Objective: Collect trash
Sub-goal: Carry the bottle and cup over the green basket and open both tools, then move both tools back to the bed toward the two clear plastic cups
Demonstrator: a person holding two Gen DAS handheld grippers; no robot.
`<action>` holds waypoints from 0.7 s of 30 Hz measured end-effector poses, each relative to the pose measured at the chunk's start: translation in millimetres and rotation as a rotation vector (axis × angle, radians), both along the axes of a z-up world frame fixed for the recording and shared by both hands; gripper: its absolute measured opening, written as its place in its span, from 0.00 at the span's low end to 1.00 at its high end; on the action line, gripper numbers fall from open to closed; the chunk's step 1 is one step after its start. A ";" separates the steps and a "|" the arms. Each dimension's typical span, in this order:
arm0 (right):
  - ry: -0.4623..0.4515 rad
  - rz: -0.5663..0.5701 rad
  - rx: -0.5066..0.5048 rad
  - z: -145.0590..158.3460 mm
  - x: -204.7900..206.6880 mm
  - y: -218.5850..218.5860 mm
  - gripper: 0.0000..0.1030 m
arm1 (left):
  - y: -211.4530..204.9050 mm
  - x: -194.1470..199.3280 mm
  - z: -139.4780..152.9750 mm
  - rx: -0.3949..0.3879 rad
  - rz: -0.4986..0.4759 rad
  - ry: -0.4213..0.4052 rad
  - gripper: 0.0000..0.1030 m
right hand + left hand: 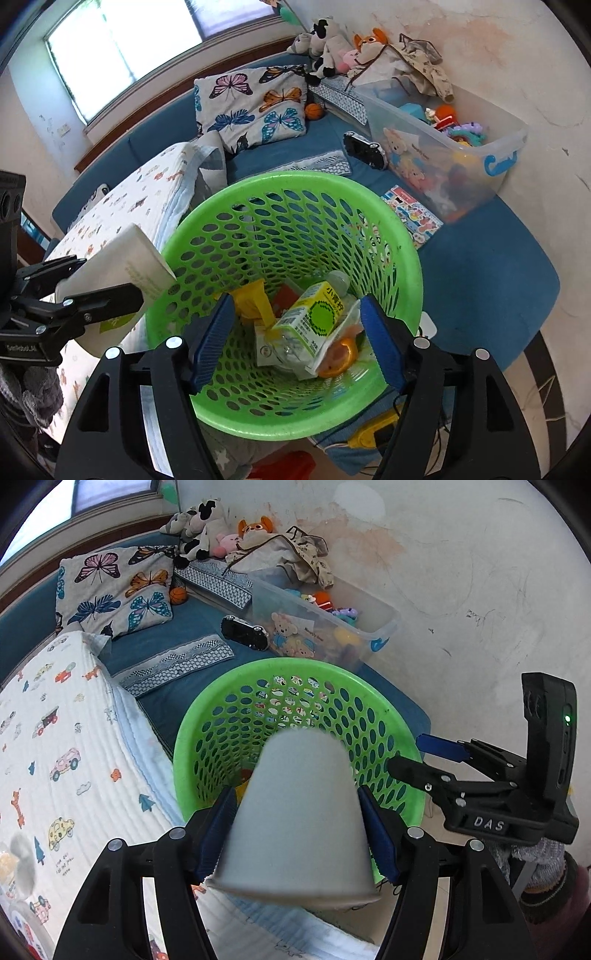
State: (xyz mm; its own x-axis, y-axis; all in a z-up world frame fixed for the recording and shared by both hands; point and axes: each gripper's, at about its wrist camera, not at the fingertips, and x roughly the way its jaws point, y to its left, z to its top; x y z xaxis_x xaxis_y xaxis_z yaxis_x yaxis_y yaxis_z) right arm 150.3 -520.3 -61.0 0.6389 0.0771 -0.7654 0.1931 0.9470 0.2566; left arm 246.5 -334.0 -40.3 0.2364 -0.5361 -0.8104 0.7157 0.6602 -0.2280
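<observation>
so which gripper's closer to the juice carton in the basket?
Right. The right gripper hangs open directly above the juice carton in the green basket. The left gripper, shut on a paper cup, is outside the basket's rim.

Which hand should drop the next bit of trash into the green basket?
The left. Its gripper is holding a white paper cup right beside the green basket, so it only needs to move over the rim and let go. The right gripper is open above the basket with nothing in it.
</observation>
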 end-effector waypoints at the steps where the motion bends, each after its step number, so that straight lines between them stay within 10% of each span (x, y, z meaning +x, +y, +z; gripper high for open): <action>1: 0.001 0.003 -0.007 -0.3 -0.1 1.2 0.70 | -0.5 0.3 -0.7 -0.001 0.001 0.003 0.62; 21: -0.010 0.048 -0.039 2.2 -5.3 23.1 0.76 | 37.6 -12.0 6.5 -0.031 0.051 -0.033 0.73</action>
State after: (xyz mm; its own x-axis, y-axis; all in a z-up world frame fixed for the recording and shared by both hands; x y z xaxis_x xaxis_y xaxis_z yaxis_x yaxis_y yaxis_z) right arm 145.0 -497.2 -58.8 0.6426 0.0784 -0.7622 0.1447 0.9645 0.2211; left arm 234.5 -296.4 -33.8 0.2908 -0.5476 -0.7846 0.6884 0.6892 -0.2259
